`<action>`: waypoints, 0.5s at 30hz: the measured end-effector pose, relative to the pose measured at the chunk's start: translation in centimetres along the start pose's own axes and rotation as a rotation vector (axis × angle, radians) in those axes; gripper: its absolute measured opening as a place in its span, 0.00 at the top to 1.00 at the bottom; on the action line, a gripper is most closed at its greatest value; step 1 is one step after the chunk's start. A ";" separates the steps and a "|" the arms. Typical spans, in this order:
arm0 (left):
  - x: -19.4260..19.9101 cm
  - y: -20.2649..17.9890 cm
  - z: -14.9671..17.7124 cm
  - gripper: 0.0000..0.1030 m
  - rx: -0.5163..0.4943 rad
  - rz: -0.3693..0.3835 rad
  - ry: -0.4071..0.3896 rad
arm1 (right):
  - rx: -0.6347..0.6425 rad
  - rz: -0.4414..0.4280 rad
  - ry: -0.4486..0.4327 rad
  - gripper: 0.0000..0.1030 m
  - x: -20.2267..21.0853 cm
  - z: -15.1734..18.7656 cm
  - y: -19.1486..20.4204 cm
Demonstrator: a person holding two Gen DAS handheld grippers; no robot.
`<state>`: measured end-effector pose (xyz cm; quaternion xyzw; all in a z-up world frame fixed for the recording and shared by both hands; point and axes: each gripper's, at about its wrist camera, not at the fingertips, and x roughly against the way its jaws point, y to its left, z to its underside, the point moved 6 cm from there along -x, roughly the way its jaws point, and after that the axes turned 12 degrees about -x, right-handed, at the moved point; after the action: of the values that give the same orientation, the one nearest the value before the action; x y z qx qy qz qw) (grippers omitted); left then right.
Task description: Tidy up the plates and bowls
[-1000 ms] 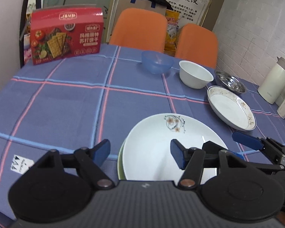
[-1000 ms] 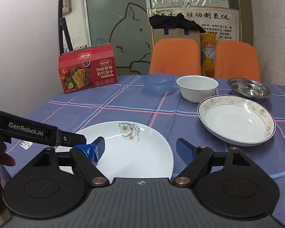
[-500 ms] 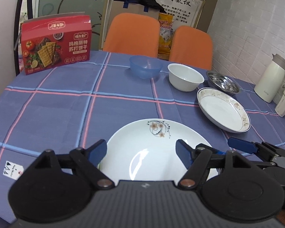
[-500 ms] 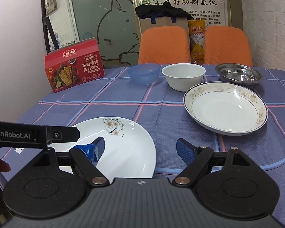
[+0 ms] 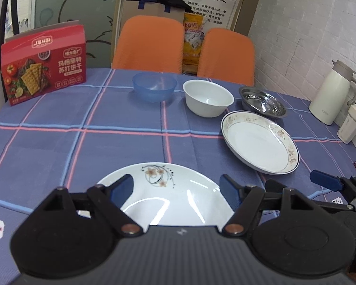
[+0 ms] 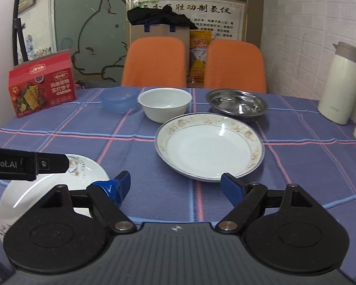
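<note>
A white plate with a flower print [image 5: 168,194] lies at the near table edge, and my open, empty left gripper [image 5: 175,190] hovers over its near side. It also shows at lower left in the right wrist view [image 6: 83,173]. My right gripper [image 6: 176,187] is open and empty, above the cloth just before a deep gold-rimmed plate [image 6: 210,147], which also shows in the left wrist view [image 5: 258,142]. Behind stand a blue plastic bowl [image 5: 154,86], a white bowl [image 5: 207,97] and a steel bowl [image 5: 262,102].
A red cracker box [image 5: 44,64] stands at the far left of the checked tablecloth [image 5: 59,142]. A cream thermos jug [image 5: 333,95] and a small cup [image 5: 351,125] stand at the right by the brick wall. Two orange chairs [image 5: 152,45] stand behind the table.
Both grippers have pulled back and swung right. The flowered plate now sits lower left in the right view. A greenish plate edge under it one second ago is out of sight.
</note>
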<state>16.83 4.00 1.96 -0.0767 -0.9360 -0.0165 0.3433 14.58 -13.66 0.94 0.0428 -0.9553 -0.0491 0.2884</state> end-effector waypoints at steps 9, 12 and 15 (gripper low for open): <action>-1.8 -3.9 -2.8 0.29 -0.067 0.003 -0.006 | -0.067 0.013 0.027 0.32 -0.9 -0.3 -4.0; -2.5 -5.1 -3.5 0.29 -0.087 0.003 -0.004 | -0.109 0.013 0.033 0.32 -1.0 -0.4 -5.4; -3.2 -6.1 -4.1 0.29 -0.105 0.001 -0.002 | -0.134 0.020 0.039 0.32 -1.1 -0.4 -6.6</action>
<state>20.89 -2.78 3.14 -0.0951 -0.9341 -0.0655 0.3379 16.05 -20.11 -0.14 0.0149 -0.9445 -0.1091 0.3096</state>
